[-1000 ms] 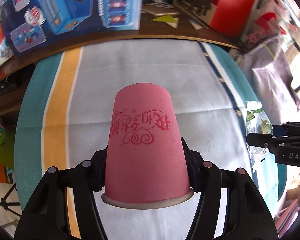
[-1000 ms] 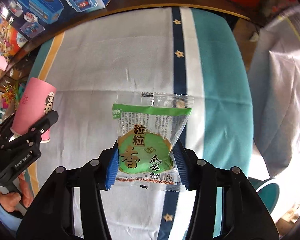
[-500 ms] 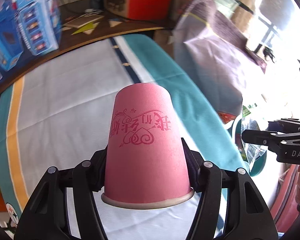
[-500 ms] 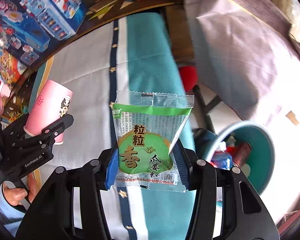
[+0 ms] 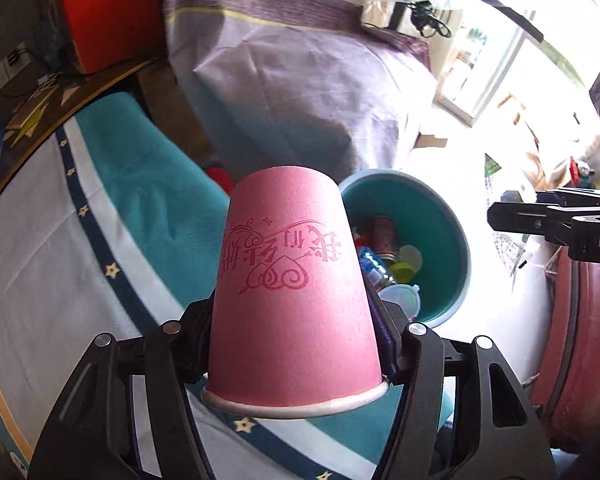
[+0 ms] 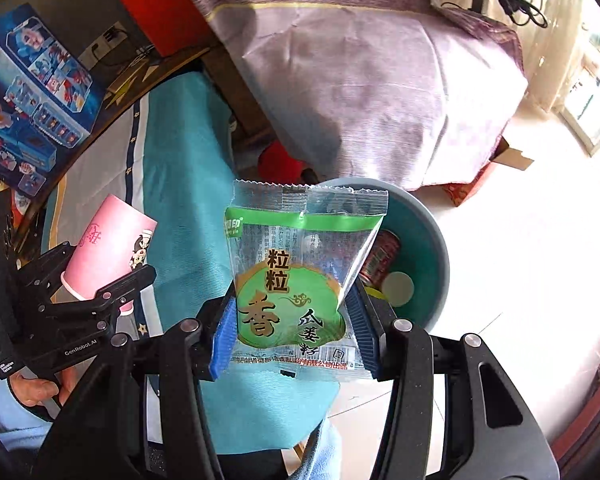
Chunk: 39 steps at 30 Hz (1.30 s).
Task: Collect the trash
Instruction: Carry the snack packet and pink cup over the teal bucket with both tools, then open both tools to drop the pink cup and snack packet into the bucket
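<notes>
2 claws: 1 cup (image 5: 296, 280), 1 wrapper (image 6: 300, 280), 1 bin (image 5: 452, 240).

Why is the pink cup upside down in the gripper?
It is upside down: the pink cup has its white rim lowest and its print inverted, clamped by the left gripper. Why, I cannot tell.

My left gripper (image 5: 296, 344) holds the paper cup (image 5: 294, 292) upside down between its fingers, over the edge of the surface (image 5: 40, 260). My right gripper (image 6: 296, 328) pinches the snack packet (image 6: 300, 276) upright, to the right of the cup. Behind both, down on the floor (image 6: 520, 260) beside the surface, stands the trash bin (image 6: 428, 264), with cans and lids lying in it. A draped cloth (image 6: 380, 80) sits behind the bin.
</notes>
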### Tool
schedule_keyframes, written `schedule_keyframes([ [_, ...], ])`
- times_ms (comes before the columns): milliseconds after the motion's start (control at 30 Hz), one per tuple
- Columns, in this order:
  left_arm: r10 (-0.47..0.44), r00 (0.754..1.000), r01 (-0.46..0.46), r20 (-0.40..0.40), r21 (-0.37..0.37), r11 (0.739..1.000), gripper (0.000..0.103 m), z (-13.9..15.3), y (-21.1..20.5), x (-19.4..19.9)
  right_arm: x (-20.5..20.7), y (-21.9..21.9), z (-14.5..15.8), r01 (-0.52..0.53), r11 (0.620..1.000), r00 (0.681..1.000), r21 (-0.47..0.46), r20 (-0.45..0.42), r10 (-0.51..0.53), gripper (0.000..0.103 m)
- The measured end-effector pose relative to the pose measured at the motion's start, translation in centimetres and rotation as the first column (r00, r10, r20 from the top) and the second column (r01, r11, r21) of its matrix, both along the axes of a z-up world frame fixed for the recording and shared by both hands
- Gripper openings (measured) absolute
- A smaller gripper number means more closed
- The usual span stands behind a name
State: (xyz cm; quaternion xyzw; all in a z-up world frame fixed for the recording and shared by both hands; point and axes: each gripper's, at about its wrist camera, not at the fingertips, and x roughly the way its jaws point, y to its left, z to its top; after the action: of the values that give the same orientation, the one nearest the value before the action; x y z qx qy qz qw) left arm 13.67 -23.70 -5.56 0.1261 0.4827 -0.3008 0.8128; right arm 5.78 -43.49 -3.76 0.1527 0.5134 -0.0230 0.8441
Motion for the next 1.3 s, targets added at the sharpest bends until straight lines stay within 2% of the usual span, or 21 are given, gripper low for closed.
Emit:
schedule_keyframes([
  [333,-0.133,0.991,0.133,-0.03,0.013,0.991,0.063,-1.6,-7.5,-1.9,-1.3,-4.0,-1.1,0.042,0.999,0.999,0.02,-0.029,-0.041,0.048],
  [867,-0.174,0.981,0.178,-0.083,0.04,0.983,0.067,-3.9,-10.9,-0.8,-0.2,-5.5,-2.2,0.063,0.997,0.996,0.036,-0.062,-0.061,0.049],
  [1000,-0.163,0.984,0.17,-0.076,0.088,0.982,0.092,-4.5,-11.6,-0.7,-0.2,-5.7,-2.0,0.069,0.997,0.996,0.028,-0.062,-0.067,0.049],
  [1033,-0.157,0.986,0.163,-0.061,0.102,0.981,0.095,-4.4,-11.6,-0.8,-0.2,-5.8,-1.9,0.069,0.997,0.996,0.027,-0.062,-0.067,0.049],
  [1300,-0.149,0.988,0.153,-0.042,0.107,0.982,0.096,-3.8,-10.2,-1.4,-0.3,-5.3,-2.4,0.063,0.998,0.995,0.027,-0.077,-0.061,0.049],
])
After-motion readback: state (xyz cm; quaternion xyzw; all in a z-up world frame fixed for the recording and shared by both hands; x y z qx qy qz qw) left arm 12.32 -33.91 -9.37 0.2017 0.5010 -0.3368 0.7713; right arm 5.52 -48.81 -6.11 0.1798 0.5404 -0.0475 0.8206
